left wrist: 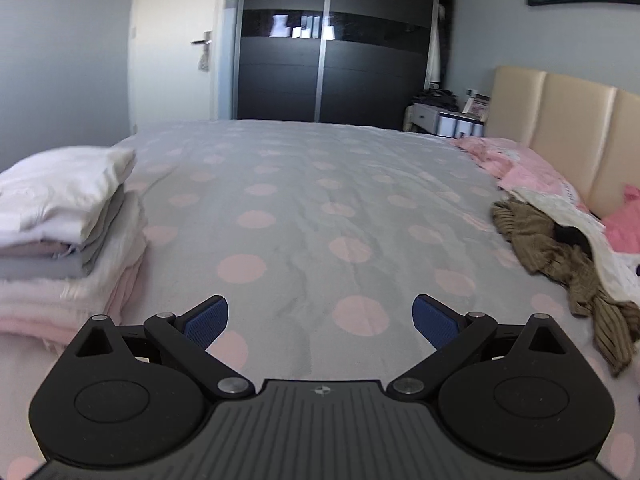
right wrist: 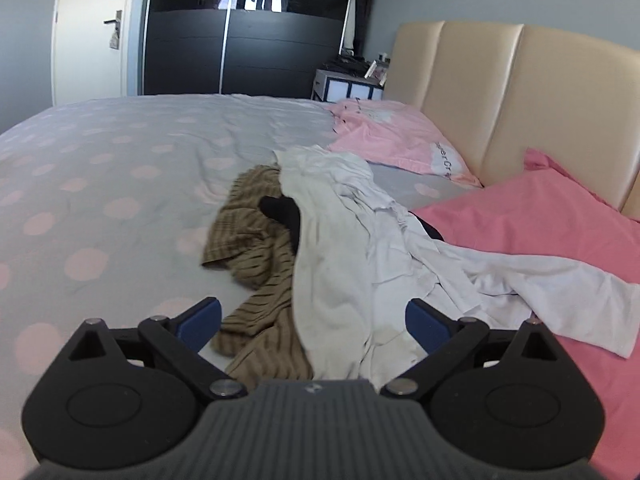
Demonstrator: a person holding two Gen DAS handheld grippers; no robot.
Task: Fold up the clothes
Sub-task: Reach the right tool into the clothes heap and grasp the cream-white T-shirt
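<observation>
A heap of unfolded clothes lies on the bed in the right wrist view: a white garment (right wrist: 332, 264), an olive striped garment (right wrist: 256, 252) and a small black piece (right wrist: 282, 210). My right gripper (right wrist: 314, 322) hangs open just above the near end of the heap, its blue pads (right wrist: 426, 326) apart with cloth below them, not gripped. In the left wrist view my left gripper (left wrist: 320, 322) stands open over bare bedspread, nothing between its fingers. A stack of folded clothes (left wrist: 60, 236) sits to its left. The olive garment (left wrist: 560, 264) shows at the right.
The bed has a grey spread with pink dots (left wrist: 304, 208). Pink pillows (right wrist: 532, 232) lie against a beige headboard (right wrist: 500, 92). A dark wardrobe (left wrist: 332, 40), a door (right wrist: 96, 32) and a nightstand (right wrist: 348, 84) stand beyond the bed.
</observation>
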